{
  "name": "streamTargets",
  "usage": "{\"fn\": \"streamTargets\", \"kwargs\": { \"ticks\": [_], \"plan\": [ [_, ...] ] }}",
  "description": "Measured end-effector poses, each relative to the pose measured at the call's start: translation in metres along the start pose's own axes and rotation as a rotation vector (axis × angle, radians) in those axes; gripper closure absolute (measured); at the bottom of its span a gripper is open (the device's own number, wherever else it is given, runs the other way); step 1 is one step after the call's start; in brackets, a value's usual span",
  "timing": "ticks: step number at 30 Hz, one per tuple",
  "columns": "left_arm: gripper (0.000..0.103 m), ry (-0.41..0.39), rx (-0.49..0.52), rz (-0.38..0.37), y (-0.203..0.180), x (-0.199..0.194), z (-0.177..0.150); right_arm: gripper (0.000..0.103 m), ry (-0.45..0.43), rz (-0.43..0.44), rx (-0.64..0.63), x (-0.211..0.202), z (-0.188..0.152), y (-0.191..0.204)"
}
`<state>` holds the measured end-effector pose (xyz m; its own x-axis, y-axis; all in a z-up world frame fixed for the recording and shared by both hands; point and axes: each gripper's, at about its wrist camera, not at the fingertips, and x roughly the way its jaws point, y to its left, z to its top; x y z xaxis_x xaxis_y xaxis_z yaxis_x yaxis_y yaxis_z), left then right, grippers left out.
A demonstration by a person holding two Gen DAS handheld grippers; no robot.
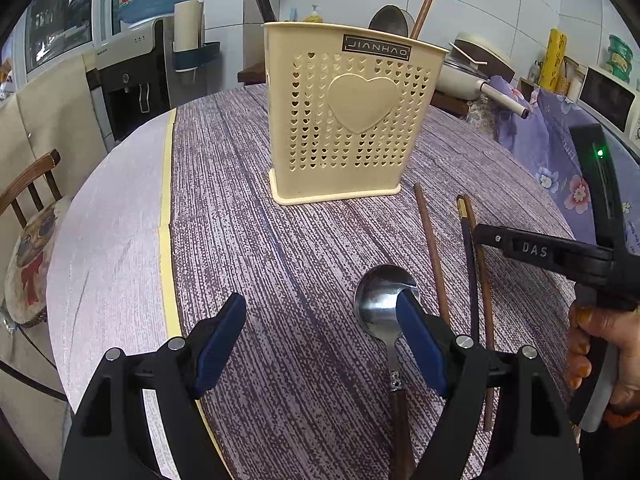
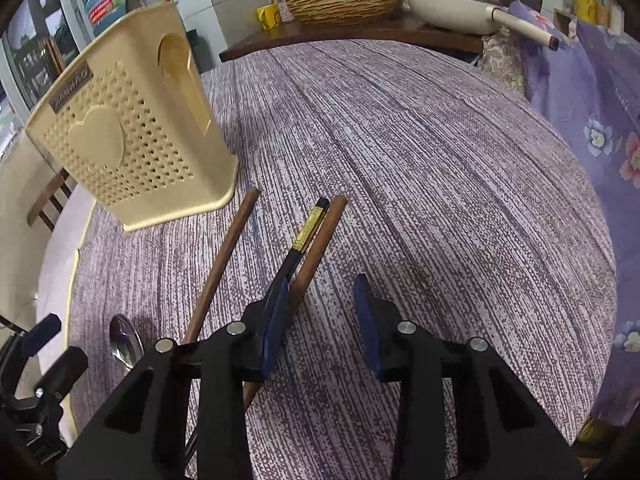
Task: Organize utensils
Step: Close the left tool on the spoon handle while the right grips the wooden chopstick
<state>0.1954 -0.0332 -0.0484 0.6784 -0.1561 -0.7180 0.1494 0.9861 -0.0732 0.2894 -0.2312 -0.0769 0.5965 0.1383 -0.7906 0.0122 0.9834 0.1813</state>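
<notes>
Looks like pickup time: right gripper [image 2: 322, 320], jaws still apart, straddles the brown chopstick [image 2: 320, 236] and needs closing, left gripper [image 1: 322, 340] hangs open over the spoon [image 1: 380, 304].

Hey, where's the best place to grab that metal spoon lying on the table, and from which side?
Grip the spoon at its narrow neck just behind the bowl, coming straight down from above. It lies flat, bowl up, so the jaws should straddle the neck across its width. The chopstick lies close on the right, so keep that jaw tight in.
</notes>
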Motion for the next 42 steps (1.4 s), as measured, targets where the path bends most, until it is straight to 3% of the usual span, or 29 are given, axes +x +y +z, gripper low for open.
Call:
{"fn": "streamTargets", "kwargs": {
  "ticks": [3,8,24,29,34,40,42],
  "plan": [
    [0.027,0.002,0.001,-0.001,0.000,0.000,0.000,0.068,0.002,-0.024,-0.043,0.000,0.000,0.008],
    [0.027,0.001,0.004,-0.004,-0.001,-0.001,-0.002,0.083,0.004,-0.046,-0.032,0.005,0.011,0.002],
    [0.028,0.078,0.097,-0.002,-0.038,0.016,-0.010,0.087,-0.009,-0.016,-0.040,0.012,0.014,0.007],
    [0.040,0.111,0.091,0.005,-0.040,0.026,-0.010,0.087,-0.010,-0.011,-0.034,0.012,0.015,0.006],
    [0.042,0.105,0.110,0.034,-0.046,0.029,-0.007,0.087,-0.012,-0.023,-0.034,0.015,0.017,0.007],
    [0.056,0.106,0.115,0.040,-0.053,0.033,-0.001,0.087,-0.017,-0.046,-0.038,0.019,0.020,0.014],
    [0.056,0.106,0.117,0.043,-0.055,0.035,0.001,0.089,-0.018,-0.054,-0.044,0.020,0.020,0.015]
  ]
}}
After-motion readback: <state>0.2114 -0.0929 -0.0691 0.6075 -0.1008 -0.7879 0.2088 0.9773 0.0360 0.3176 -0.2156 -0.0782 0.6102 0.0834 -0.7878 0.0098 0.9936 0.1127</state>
